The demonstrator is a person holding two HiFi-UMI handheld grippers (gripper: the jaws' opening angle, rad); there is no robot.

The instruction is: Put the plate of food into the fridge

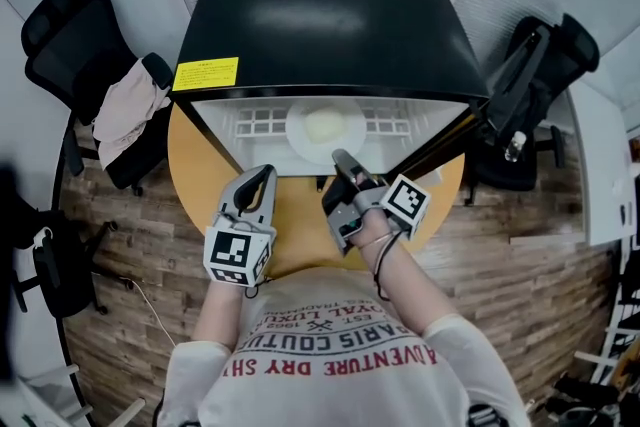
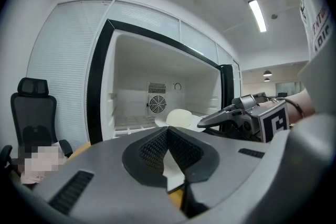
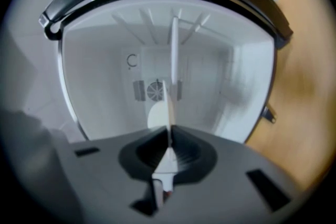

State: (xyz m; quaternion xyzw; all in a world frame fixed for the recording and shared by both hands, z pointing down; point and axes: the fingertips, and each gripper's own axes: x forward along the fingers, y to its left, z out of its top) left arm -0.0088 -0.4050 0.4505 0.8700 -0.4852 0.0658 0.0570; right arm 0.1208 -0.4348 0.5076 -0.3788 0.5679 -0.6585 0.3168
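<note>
Plate [image 1: 325, 127] with a pale mound of food [image 1: 326, 124] sits inside the open fridge [image 1: 320, 15], over the white shelf [image 1: 262, 122], roughly central in the compartment; whether it rests on the shelf or is held just above cannot be determined. Right gripper [image 1: 340, 158] meets the plate's near rim from 6 o'clock. In the right gripper view its jaws [image 3: 169, 139] are clamped on that rim, the plate [image 3: 170, 107] showing edge-on as a thin white line. Left gripper [image 1: 262, 173] stands at 7 o'clock of the plate, outside the fridge opening and over the table [image 1: 195, 155]. Its jaws [image 2: 167, 132] are pressed together with nothing between them. Fridge carries a yellow label [image 1: 206, 73] at its top front corner, 10 o'clock of the plate. A fan grille [image 2: 156, 105] shows on the rear wall. Office chairs stand at 9 o'clock [image 1: 70, 55], with a cloth [image 1: 125, 110] draped on it, and at 3 o'clock [image 1: 540, 65].
</note>
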